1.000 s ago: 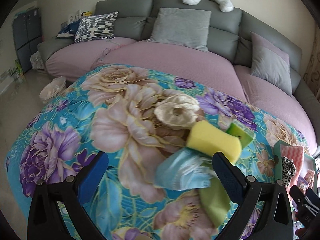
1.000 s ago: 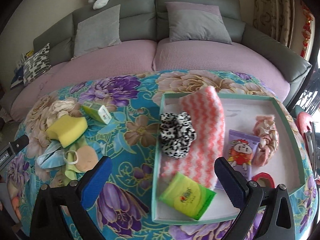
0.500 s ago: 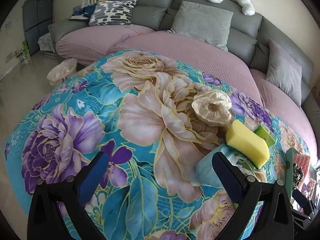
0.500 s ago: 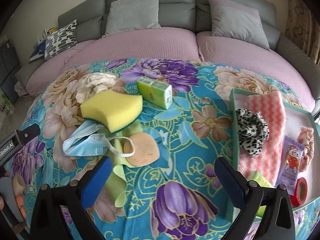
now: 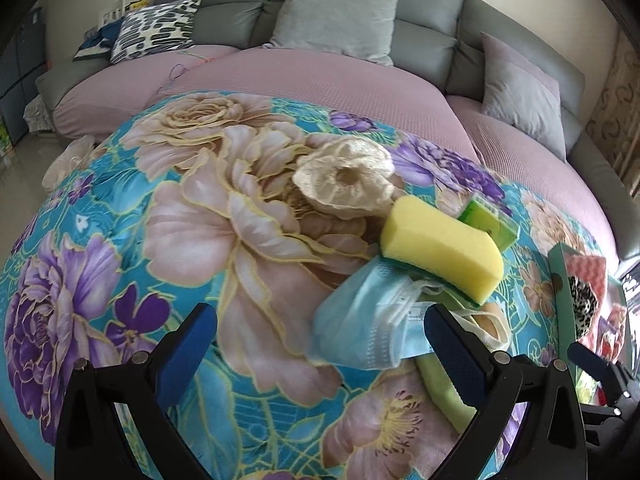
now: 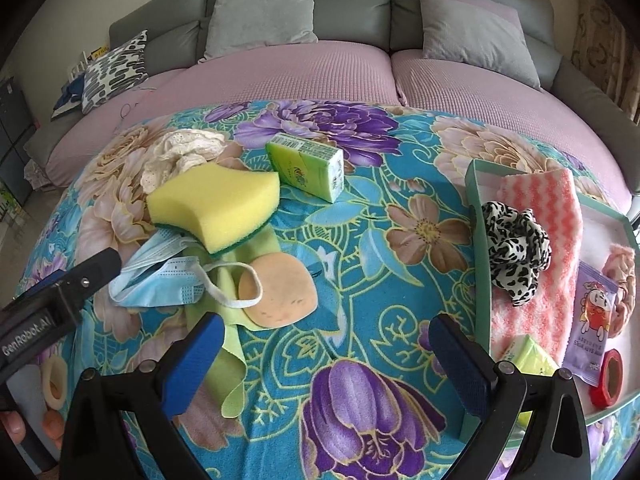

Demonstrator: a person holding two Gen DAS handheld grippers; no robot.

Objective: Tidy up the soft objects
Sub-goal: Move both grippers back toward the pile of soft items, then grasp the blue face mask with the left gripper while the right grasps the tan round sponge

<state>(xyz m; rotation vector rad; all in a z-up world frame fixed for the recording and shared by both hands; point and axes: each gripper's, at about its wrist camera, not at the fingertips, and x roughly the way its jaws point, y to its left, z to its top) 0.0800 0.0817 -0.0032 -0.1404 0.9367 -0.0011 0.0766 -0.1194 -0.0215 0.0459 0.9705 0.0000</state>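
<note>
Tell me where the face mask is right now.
The mask lies on the floral blanket, left in the right wrist view, partly under the yellow sponge, its ear loop draped over the round peach pad.

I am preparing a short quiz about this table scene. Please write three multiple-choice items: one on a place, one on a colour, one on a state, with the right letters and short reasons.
1. Where is the leopard scrunchie?
A. in the tray
B. under the sponge
C. on the sofa

2. What colour is the top of the sponge?
A. pink
B. yellow
C. white

3. How are the two grippers?
A. both shut on cloth
B. left open, right shut
C. both open, holding nothing

Answers:
1 A, it lies on the pink towel inside the tray.
2 B, yellow foam over a green base.
3 C, the left gripper and the right gripper show wide, empty gaps.
</note>
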